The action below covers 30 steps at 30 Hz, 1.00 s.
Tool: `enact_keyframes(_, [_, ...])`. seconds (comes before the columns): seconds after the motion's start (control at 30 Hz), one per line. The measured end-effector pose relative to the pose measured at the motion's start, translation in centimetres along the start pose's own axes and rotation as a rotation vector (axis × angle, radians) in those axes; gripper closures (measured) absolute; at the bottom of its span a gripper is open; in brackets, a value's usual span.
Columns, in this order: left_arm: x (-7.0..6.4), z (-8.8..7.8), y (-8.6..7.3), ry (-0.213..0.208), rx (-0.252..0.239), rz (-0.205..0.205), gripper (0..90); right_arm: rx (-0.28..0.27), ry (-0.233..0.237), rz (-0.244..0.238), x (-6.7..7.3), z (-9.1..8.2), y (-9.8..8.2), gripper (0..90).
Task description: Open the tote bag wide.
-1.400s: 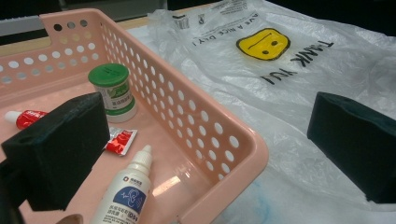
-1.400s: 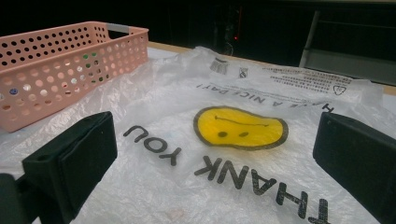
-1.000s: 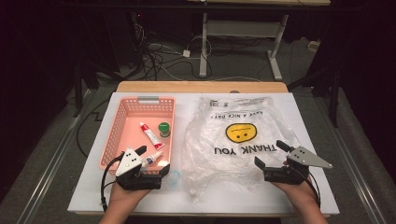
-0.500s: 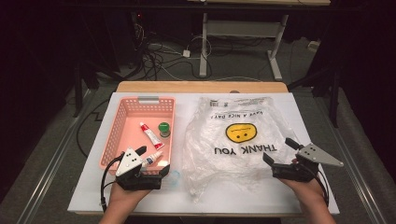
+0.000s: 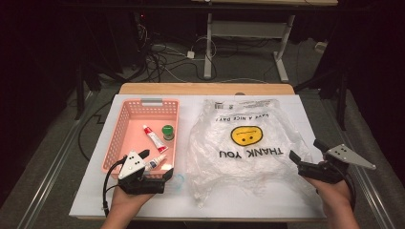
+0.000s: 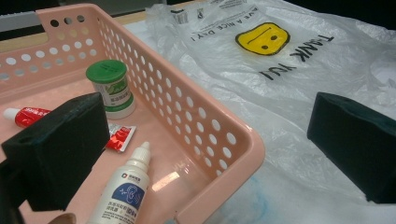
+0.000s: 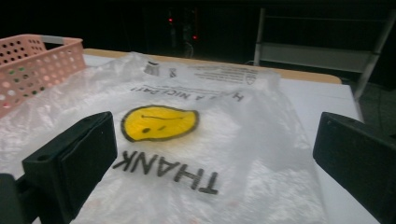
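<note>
Left gripper released, jaws wide astride the basket corner, dropper bottle just ahead inside. Right gripper likewise released (nothing between the jaws), bag spread on the surface right before it.

Pink basket wall blocks left claw at 12 o'clock; plastic bag covers desk centre; bare strip free at 6 o'clock
</note>
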<state>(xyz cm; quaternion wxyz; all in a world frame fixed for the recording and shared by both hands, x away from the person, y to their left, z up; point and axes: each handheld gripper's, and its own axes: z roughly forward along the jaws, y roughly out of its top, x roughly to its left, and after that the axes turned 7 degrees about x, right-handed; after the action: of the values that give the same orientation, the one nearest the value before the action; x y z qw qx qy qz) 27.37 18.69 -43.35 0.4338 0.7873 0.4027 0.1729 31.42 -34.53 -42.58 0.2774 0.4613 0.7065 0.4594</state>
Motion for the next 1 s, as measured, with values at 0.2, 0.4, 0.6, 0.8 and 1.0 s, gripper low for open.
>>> enact_keyframes(0.2, [-0.1,0.1,0.0,-0.003,0.014,0.004,0.0,0.018,-0.035,0.007,-1.4,-0.3,-0.3,0.5])
enact_keyframes(0.4, [-0.2,0.1,0.1,0.004,0.044,0.009,0.0,0.069,-0.054,0.005,-2.3,0.4,-0.3,2.4])
enact_keyframes(0.6, [0.0,0.1,0.3,-0.001,0.043,0.002,0.0,0.168,-0.051,-0.014,-4.8,3.7,1.2,11.1])
enact_keyframes(0.8, [0.1,-0.3,0.3,-0.028,0.044,-0.028,0.0,0.240,-0.040,0.036,-7.4,6.9,2.1,16.7])
enact_keyframes(1.0, [0.3,-0.2,0.1,-0.037,0.038,-0.033,0.0,0.326,-0.023,0.085,-9.1,10.1,2.0,19.1])
